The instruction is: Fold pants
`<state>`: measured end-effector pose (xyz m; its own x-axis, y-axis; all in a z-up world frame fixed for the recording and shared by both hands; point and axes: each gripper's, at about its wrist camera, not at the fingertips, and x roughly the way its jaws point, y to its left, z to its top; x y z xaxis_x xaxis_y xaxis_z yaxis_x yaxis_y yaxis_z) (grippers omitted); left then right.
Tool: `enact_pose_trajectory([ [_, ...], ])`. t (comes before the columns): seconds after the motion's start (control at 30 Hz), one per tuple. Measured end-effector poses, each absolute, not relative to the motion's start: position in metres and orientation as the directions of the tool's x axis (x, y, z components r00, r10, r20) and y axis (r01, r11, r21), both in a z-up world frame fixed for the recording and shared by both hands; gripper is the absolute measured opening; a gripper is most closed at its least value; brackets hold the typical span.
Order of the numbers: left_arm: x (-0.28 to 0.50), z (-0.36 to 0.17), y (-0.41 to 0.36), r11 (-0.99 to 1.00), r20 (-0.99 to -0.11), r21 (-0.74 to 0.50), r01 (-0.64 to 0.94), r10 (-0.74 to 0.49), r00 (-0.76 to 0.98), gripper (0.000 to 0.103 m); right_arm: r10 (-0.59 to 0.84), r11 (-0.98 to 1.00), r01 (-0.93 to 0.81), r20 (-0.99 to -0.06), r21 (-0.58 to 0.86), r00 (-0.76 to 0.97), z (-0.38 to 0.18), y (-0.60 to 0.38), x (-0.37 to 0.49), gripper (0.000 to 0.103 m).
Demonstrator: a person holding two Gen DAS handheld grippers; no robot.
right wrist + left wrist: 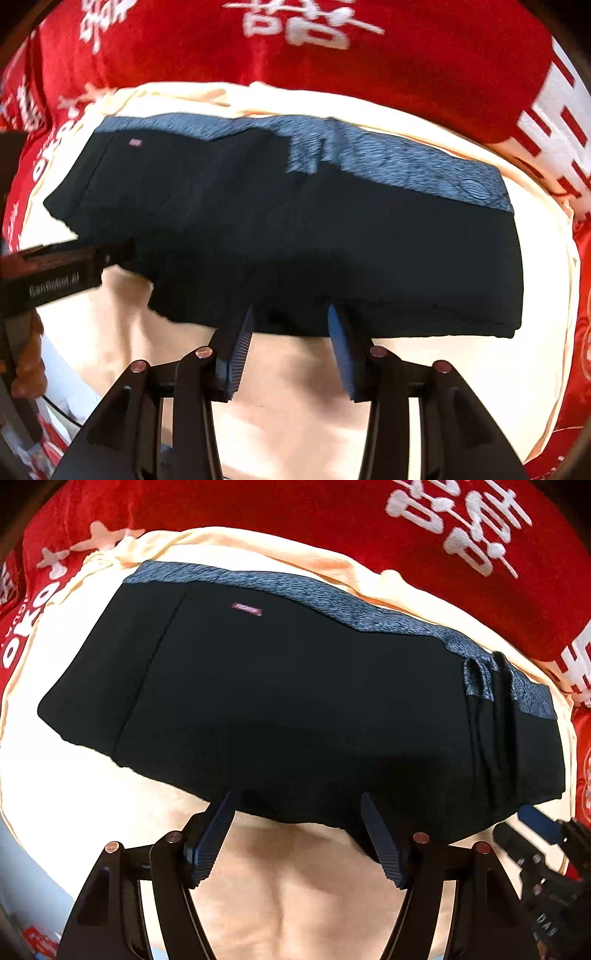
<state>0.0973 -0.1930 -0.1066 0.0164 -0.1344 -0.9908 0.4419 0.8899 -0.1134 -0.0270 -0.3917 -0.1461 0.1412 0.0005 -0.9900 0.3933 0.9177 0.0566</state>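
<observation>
Jaws parted and empty on both our left gripper (297,834) and right gripper (291,350), we hover at the near edge of the folded black pants (277,701) lying on a cream sheet (74,775) over red cloth (295,506).

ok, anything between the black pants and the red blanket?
Yes: a cream sheet under the pants separates them from the red blanket on every visible side, in both wrist views.

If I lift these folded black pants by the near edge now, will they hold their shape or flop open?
The black pants look like thin, soft fabric, so they would probably droop and unfold if lifted by one edge. The loose pleats near the grey waistband suggest the layers slide easily. On the cream cloth, a push would likely bunch them rather than shift them whole.
</observation>
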Motion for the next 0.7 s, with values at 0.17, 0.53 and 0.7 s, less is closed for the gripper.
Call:
enact_pose_trajectory([
  [0.17,0.108,-0.109,-0.169,0.902,-0.99,-0.116,0.416,-0.137,0.021,0.072,0.015,0.929,0.365,-0.99,0.065,0.138,-0.148,-0.373,-0.013,0.046],
  [0.53,0.135,-0.116,-0.123,0.936,-0.983,-0.166,0.311,-0.182,0.024,0.072,0.019,0.949,0.31,-0.995,0.047,0.093,-0.165,-0.345,0.016,0.056],
  [0.7,0.142,-0.119,-0.102,0.943,-0.979,-0.187,0.274,-0.202,0.029,0.072,0.025,0.948,0.314,-0.997,0.047,0.074,-0.175,-0.341,0.02,0.061],
])
